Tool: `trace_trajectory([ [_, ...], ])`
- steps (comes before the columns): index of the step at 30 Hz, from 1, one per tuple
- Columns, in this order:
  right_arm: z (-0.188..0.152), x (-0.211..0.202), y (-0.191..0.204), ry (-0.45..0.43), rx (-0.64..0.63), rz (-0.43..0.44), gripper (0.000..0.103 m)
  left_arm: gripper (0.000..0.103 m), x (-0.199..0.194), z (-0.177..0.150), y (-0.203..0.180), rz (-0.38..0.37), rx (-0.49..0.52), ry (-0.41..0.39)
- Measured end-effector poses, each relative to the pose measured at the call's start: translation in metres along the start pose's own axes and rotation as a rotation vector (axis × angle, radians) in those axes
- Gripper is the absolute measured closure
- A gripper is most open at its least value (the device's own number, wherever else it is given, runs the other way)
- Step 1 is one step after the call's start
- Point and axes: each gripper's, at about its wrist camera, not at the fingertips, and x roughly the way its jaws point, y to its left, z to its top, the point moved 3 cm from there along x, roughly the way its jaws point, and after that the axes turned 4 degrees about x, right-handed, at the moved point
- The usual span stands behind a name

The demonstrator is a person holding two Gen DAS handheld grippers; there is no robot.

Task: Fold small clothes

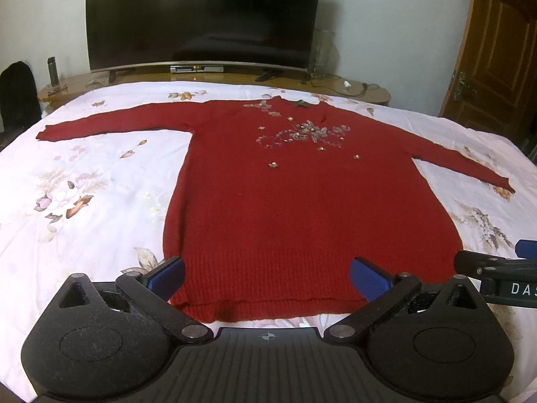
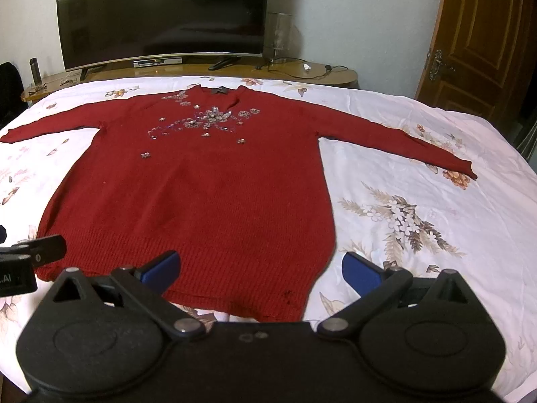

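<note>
A red knit sweater (image 1: 285,208) with silver bead flowers on the chest lies flat, front up, on the bed, both sleeves spread out sideways and the collar at the far end. It also shows in the right wrist view (image 2: 201,194). My left gripper (image 1: 266,278) is open and empty, hovering over the hem near its left corner. My right gripper (image 2: 261,273) is open and empty, over the hem at its right corner. Each gripper's tip shows at the edge of the other's view.
The bed has a white floral sheet (image 1: 84,194). Beyond its far edge stands a low wooden cabinet (image 1: 352,89) with a large dark TV (image 1: 201,16). A brown wooden door (image 2: 480,40) is at the right.
</note>
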Motion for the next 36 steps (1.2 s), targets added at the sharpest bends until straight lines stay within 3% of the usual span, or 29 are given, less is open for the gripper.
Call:
trace_trajectory([
  [36,-0.0038,-0.0026,0.0001,-0.007,-0.004,0.008,0.001,0.0,-0.0029,-0.0026,0.0001,0.009,0.007,-0.006],
])
